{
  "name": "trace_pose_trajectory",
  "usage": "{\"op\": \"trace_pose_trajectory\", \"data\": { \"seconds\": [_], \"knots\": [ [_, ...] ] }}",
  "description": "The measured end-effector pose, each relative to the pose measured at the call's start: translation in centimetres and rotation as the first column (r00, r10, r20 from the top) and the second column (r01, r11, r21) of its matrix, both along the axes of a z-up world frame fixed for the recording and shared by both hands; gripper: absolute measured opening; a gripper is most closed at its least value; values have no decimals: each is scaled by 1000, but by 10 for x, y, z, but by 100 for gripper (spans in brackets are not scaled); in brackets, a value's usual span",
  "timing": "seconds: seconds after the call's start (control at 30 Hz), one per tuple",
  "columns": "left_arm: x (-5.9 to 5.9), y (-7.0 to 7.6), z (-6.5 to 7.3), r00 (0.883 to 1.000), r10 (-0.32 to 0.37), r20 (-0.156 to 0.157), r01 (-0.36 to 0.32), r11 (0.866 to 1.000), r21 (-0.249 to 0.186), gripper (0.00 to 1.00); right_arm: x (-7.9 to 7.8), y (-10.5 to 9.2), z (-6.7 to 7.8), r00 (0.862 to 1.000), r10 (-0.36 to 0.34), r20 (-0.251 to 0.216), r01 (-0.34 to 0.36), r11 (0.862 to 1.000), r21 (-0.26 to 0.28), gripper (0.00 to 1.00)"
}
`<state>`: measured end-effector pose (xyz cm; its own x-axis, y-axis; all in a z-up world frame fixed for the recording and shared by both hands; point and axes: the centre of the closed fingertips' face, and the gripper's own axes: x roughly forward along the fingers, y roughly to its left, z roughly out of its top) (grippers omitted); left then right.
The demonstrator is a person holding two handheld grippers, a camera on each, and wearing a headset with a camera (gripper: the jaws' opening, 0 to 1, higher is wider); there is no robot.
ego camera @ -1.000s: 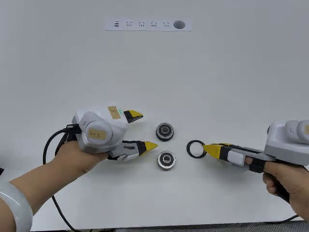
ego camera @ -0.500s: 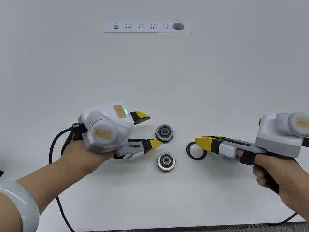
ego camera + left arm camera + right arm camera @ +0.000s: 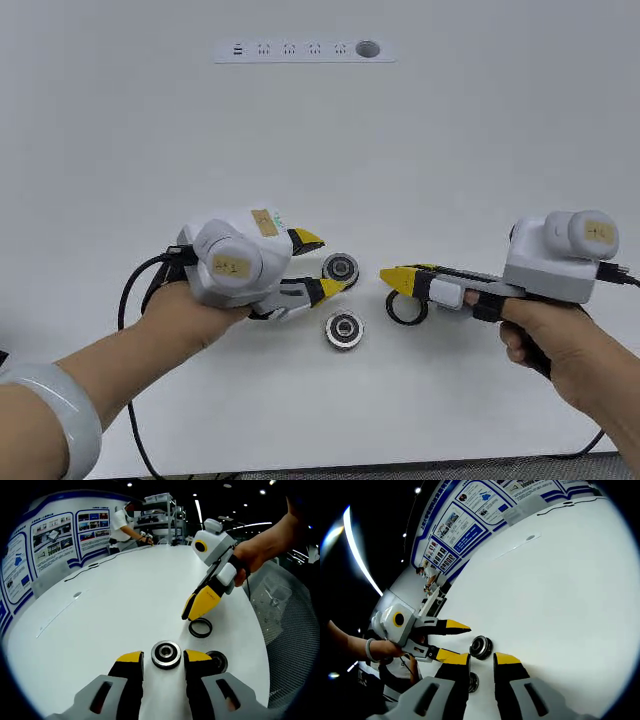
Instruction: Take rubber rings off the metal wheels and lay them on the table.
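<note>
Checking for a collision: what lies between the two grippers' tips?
In the head view, one metal wheel lies between the left gripper and right gripper.

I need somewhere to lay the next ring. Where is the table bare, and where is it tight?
Bare: the broad table between the power strip and the left gripper and right gripper. Crowded: the middle, where the far wheel, near wheel and loose ring lie by both tips.

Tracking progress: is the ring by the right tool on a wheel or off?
Off: the ring lies flat on the table, hollow, apart from both wheels.
</note>
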<state>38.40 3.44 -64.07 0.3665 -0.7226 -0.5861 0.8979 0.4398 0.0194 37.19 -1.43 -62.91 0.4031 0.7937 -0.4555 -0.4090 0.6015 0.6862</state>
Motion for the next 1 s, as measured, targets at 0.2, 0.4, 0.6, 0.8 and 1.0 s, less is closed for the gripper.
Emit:
{"op": "trace_pose_trajectory", "data": {
  "seconds": [0.2, 0.4, 0.6, 0.8, 1.0],
  "knots": [
    [0, -2, -4, 1000, -6, -7, 6, 1000, 17, 29, 0, 3, 0, 1000, 6, 0, -6, 1000, 5, 19],
    [-1, -5, -7, 1000, -14, -13, 15, 1000, 26, 25, 0, 6, -1, 1000, 8, -4, -8, 1000, 8, 19],
    [0, -6, -10, 1000, -17, -17, 17, 999, 39, 21, 0, 8, -1, 1000, 9, -5, -9, 1000, 12, 19],
    [0, -8, -10, 1000, -23, -17, 24, 999, 39, 20, 2, 10, -2, 1000, 11, -7, -11, 1000, 18, 19],
    [0, -8, -11, 999, -29, -21, 30, 999, 42, 15, 8, 16, -6, 1000, 22, -15, -22, 999, 25, 20]
  ]
}}
